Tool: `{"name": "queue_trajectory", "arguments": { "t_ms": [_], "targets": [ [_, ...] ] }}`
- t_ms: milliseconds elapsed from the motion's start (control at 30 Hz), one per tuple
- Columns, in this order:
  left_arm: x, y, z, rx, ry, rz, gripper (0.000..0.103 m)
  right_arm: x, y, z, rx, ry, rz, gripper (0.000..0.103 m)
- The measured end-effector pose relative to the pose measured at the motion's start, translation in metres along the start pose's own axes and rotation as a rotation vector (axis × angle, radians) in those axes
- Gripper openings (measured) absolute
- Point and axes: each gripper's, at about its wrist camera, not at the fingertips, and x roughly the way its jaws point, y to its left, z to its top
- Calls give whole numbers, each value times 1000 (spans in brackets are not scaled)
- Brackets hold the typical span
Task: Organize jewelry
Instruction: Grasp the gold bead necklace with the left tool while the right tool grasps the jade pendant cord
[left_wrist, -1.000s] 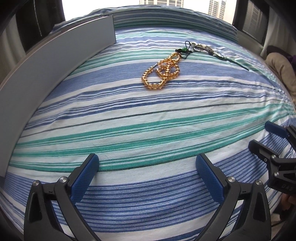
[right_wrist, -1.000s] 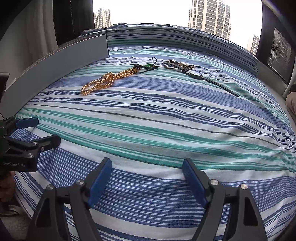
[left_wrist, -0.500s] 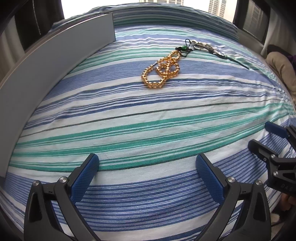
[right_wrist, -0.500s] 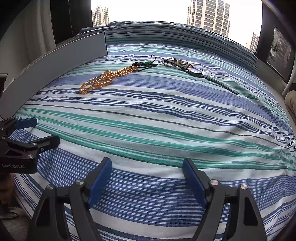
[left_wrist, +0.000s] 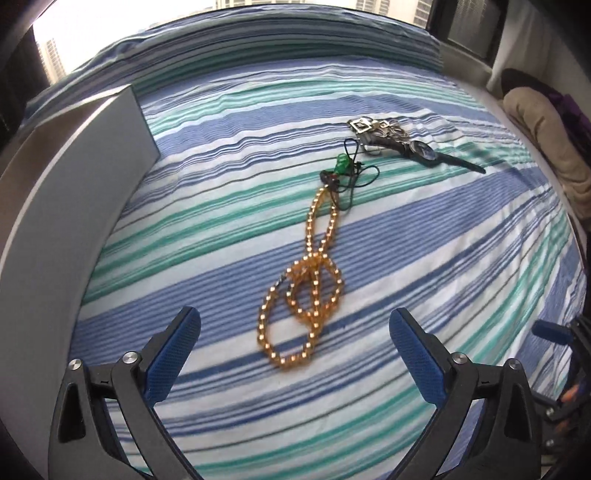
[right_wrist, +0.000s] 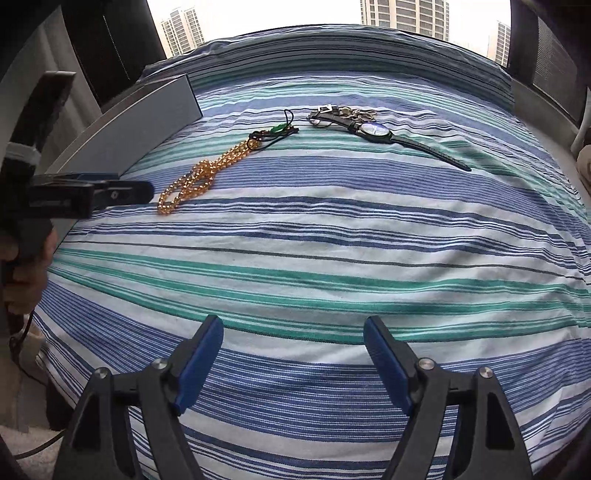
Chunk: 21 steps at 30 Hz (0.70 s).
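A gold bead necklace (left_wrist: 303, 288) (right_wrist: 199, 177) lies looped on the striped bedspread (left_wrist: 443, 258). Its far end meets a green pendant on a black cord (left_wrist: 341, 166) (right_wrist: 277, 129). Beyond the pendant lie a dark-strapped wristwatch (left_wrist: 421, 149) (right_wrist: 373, 131) and some silver rings (left_wrist: 369, 125) (right_wrist: 354, 110). My left gripper (left_wrist: 293, 317) (right_wrist: 110, 192) hovers open over the necklace's near loop, its blue pads apart on either side and not touching the beads. My right gripper (right_wrist: 293, 325) (left_wrist: 554, 332) stands open with nothing in it, over the near part of the bed and far from the jewelry.
A long grey box (left_wrist: 66, 206) (right_wrist: 147, 122) runs along the bed's left side. A beige cushion (left_wrist: 546, 140) lies at the far right edge. A person's hand (right_wrist: 22, 266) holds the left gripper's handle. Windows stand behind the bed.
My left gripper has swung forward to the necklace, which now lies between its open fingers. The right gripper has shifted only slightly. No jewelry has moved.
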Motion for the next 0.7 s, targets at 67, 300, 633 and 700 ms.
{"name": "queue_trajectory", "arguments": {
  "t_ms": [67, 300, 633, 700],
  "targets": [
    [17, -3, 8, 5, 11, 3, 94, -3, -2, -2, 9, -1, 10, 80],
    [27, -12, 8, 38, 6, -10, 28, -18, -9, -2, 15, -5, 40, 80],
    [-33, 30, -35, -125, -62, -69, 22, 8, -43, 109, 63, 23, 141, 80],
    [-41, 36, -47, -146, -65, -61, 22, 41, -51, 137, 137, 56, 166, 80]
  ]
}}
